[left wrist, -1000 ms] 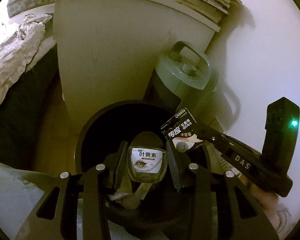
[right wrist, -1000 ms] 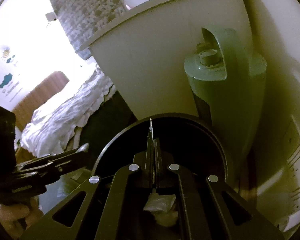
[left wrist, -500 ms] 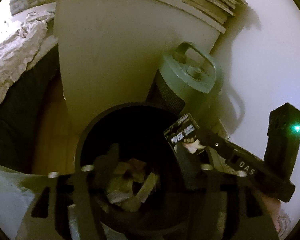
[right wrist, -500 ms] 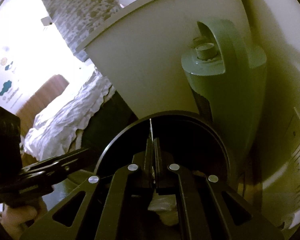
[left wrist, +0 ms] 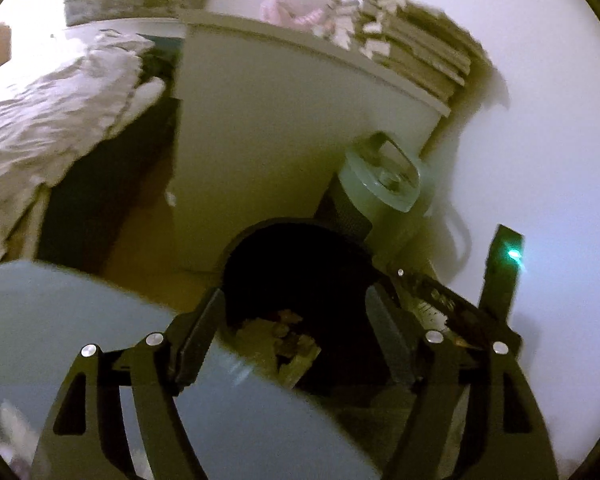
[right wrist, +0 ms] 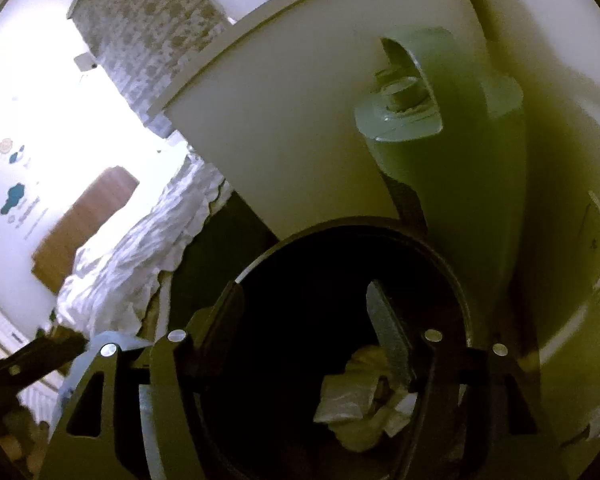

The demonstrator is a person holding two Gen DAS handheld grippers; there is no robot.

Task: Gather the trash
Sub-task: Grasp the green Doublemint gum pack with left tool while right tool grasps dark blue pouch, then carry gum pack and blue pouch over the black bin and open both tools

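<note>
A round black bin (left wrist: pixel 268 229) stands on the floor against a white cabinet. Crumpled paper and wrappers (left wrist: pixel 284 340) lie in its bottom. My left gripper (left wrist: pixel 296 316) hangs back from the bin's near edge. Its jaws are opening and nothing is between them. In the right wrist view my right gripper (right wrist: pixel 304 312) is over the bin's (right wrist: pixel 340 227) mouth, above the crumpled white trash (right wrist: pixel 360 392). Its jaws are also opening, with nothing between them. The right gripper (left wrist: pixel 440 300) shows in the left wrist view at the bin's right rim, with a green light on it.
A grey-green heater with a handle (right wrist: pixel 440 140) stands just behind the bin, by the wall. The white cabinet (left wrist: pixel 280 140) carries stacked books (left wrist: pixel 420 56). A bed with a rumpled white duvet (right wrist: pixel 132 260) lies to the left. A grey-blue rounded surface (left wrist: pixel 80 320) fills the near left.
My left gripper let go of the small labelled packet, opened and drew back and up from the bin. My right gripper opened from shut, and the thin battery card left its jaws.
</note>
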